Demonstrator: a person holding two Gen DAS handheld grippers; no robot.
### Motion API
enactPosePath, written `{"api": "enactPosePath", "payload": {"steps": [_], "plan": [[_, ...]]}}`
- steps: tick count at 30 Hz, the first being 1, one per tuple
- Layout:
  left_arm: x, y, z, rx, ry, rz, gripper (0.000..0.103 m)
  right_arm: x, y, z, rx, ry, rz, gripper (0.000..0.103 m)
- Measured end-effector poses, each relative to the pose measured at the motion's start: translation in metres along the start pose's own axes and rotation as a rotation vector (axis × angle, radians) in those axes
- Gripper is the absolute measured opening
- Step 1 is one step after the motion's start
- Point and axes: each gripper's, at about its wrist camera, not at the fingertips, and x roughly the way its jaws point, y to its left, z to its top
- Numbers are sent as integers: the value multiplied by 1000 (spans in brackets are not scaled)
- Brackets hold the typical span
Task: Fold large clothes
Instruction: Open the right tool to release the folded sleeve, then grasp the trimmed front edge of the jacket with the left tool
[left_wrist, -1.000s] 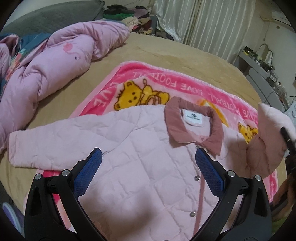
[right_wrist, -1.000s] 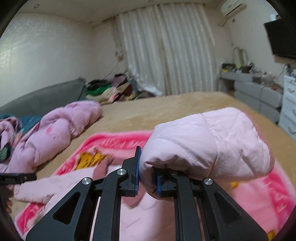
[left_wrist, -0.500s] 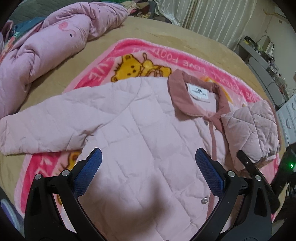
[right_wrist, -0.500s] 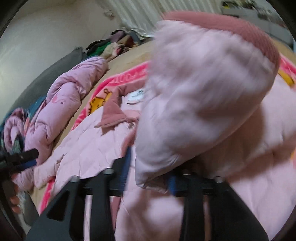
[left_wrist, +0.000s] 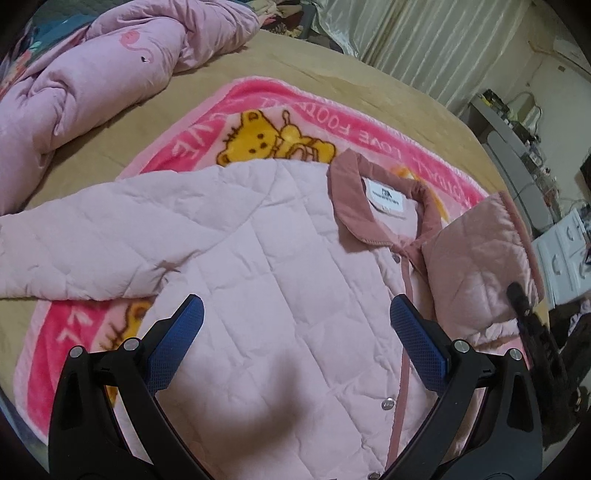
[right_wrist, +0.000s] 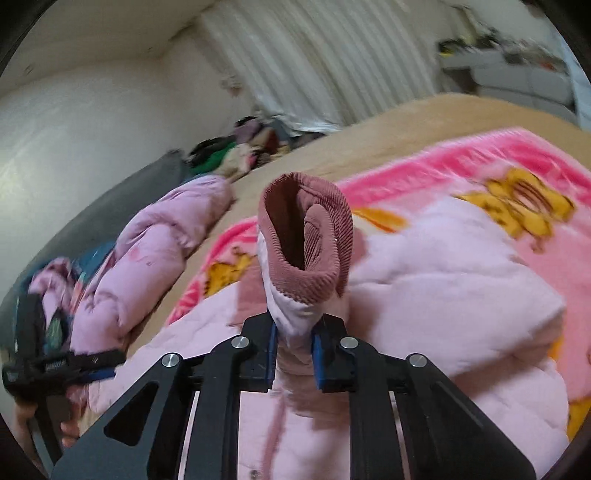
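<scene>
A pale pink quilted jacket (left_wrist: 280, 280) with a dusty-rose collar (left_wrist: 354, 206) lies front up on a pink teddy-bear blanket (left_wrist: 258, 110). Its left sleeve (left_wrist: 92, 251) lies stretched out to the left. My left gripper (left_wrist: 295, 332) is open and empty, hovering over the jacket's chest. My right gripper (right_wrist: 293, 360) is shut on the right sleeve (right_wrist: 306, 266) just below its ribbed rose cuff, which stands upright above the jaws. In the left wrist view that sleeve (left_wrist: 480, 258) is folded inward over the jacket's right side, next to the collar.
A crumpled pink duvet (left_wrist: 92, 74) lies at the bed's far left. The tan bedsheet (left_wrist: 369, 85) surrounds the blanket. A clothes pile (right_wrist: 236, 147) sits by the curtains. White drawers (left_wrist: 565, 251) and a shelf stand to the right of the bed.
My right gripper has carried the sleeve inward over the jacket's right side and tilted, so the cuff now points up. My left gripper stayed open above the chest and shifted only slightly.
</scene>
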Motion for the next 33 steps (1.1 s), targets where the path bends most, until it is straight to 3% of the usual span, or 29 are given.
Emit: {"api": "enactPosePath", "payload": {"steps": [5, 8, 9, 10, 12, 16, 21, 25, 27, 31, 33], "plan": [[1, 6, 10, -41, -2, -29, 95, 33, 35, -15, -115, 112, 15, 19], [8, 5, 12, -60, 18, -64, 95, 46, 49, -30, -156, 171, 17, 30], [11, 4, 12, -69, 27, -75, 95, 45, 51, -32, -163, 175, 12, 47], [15, 3, 11, -80, 38, -89, 95, 42, 52, -33, -168, 166, -14, 72], [22, -2, 10, -82, 55, -101, 95, 34, 52, -34, -186, 131, -58, 86], [40, -18, 5, -55, 94, -115, 95, 12, 38, -33, -191, 98, -85, 87], [59, -35, -8, -74, 139, -231, 94, -11, 4, -37, -180, 88, -183, 87], [76, -42, -19, -61, 161, -249, 94, -32, -21, -46, -142, 94, -223, 87], [86, -43, -24, -73, 177, -264, 86, -45, -35, -51, -102, 89, -242, 87], [101, -49, -32, -86, 179, -319, 52, -61, -50, -57, -24, 86, -252, 87], [104, -53, -33, -78, 170, -311, 39, -66, -52, -55, -32, 74, -272, 86]]}}
